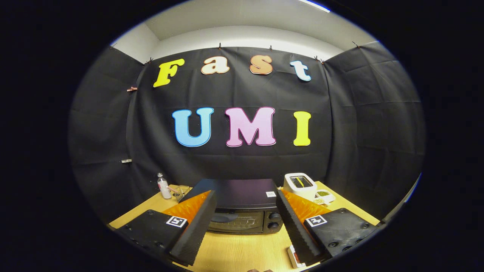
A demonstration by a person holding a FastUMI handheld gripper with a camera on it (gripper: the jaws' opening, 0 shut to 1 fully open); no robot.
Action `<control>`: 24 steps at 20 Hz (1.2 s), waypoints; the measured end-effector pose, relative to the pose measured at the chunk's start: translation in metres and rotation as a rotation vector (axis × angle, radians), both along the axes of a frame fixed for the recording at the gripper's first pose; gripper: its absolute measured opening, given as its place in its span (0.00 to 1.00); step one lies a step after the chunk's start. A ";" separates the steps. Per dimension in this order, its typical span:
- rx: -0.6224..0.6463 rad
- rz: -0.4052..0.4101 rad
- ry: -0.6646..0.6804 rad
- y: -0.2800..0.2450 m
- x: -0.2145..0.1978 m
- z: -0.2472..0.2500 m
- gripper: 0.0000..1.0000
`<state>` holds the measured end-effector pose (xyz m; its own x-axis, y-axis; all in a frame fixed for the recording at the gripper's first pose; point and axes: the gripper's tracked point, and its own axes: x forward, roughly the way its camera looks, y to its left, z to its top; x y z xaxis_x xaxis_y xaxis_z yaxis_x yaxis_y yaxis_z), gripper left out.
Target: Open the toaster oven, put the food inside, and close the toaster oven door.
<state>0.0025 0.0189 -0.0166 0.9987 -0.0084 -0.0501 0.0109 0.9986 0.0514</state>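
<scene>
gripper (245, 226) jaws apart, holding nothing | oven (242, 206) door closed, mid-bench just ahead of fingers | toaster (300, 185) back right | bottle (163, 186) back left

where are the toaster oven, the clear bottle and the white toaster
toaster oven (242, 194), gripper view, on its dark top panel
clear bottle (164, 187), gripper view, on its body
white toaster (300, 186), gripper view, on its top by the slots
</scene>
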 end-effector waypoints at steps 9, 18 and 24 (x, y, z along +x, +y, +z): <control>-0.029 -0.004 0.070 0.039 0.056 -0.035 0.97; -0.032 -0.032 0.164 0.069 0.116 -0.112 0.98; -0.015 -0.026 0.233 0.077 0.129 -0.150 0.98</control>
<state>0.1319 0.0955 -0.1663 0.9597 -0.0362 -0.2787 0.0462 0.9985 0.0294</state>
